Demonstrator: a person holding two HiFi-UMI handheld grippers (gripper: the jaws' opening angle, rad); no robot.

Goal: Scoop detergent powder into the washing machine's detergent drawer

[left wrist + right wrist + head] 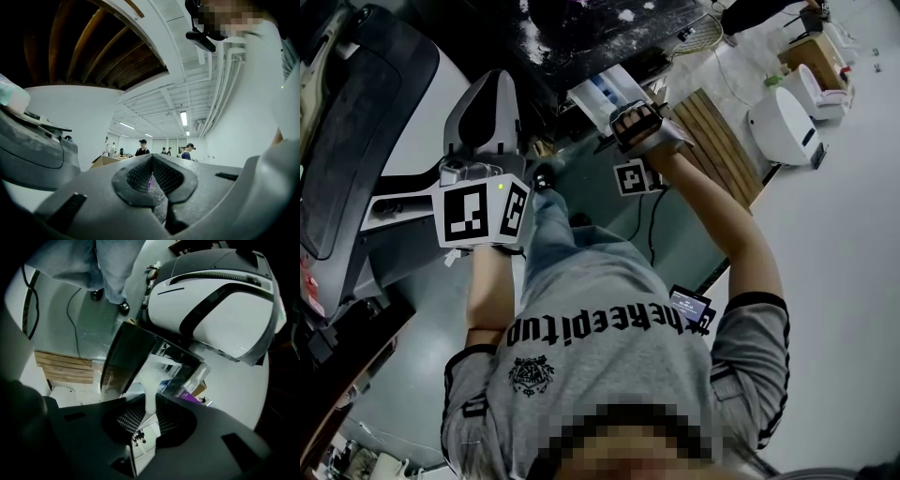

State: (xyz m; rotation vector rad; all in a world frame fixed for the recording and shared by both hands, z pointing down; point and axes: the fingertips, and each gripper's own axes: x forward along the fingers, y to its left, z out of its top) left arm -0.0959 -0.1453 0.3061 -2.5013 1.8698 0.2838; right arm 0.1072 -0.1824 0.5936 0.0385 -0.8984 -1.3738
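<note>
Scoop [149, 390]: white, long axis running straight out from the right tongs [150, 411], bowl end pointing at the open drawer [187, 376]. The right tongs pinch its handle. The drawer projects from the white washing machine [220, 319], at its front edge. Left tongs [152, 180]: pressed together, aimed up at the ceiling, nothing clearly held, well apart from the drawer.
</note>
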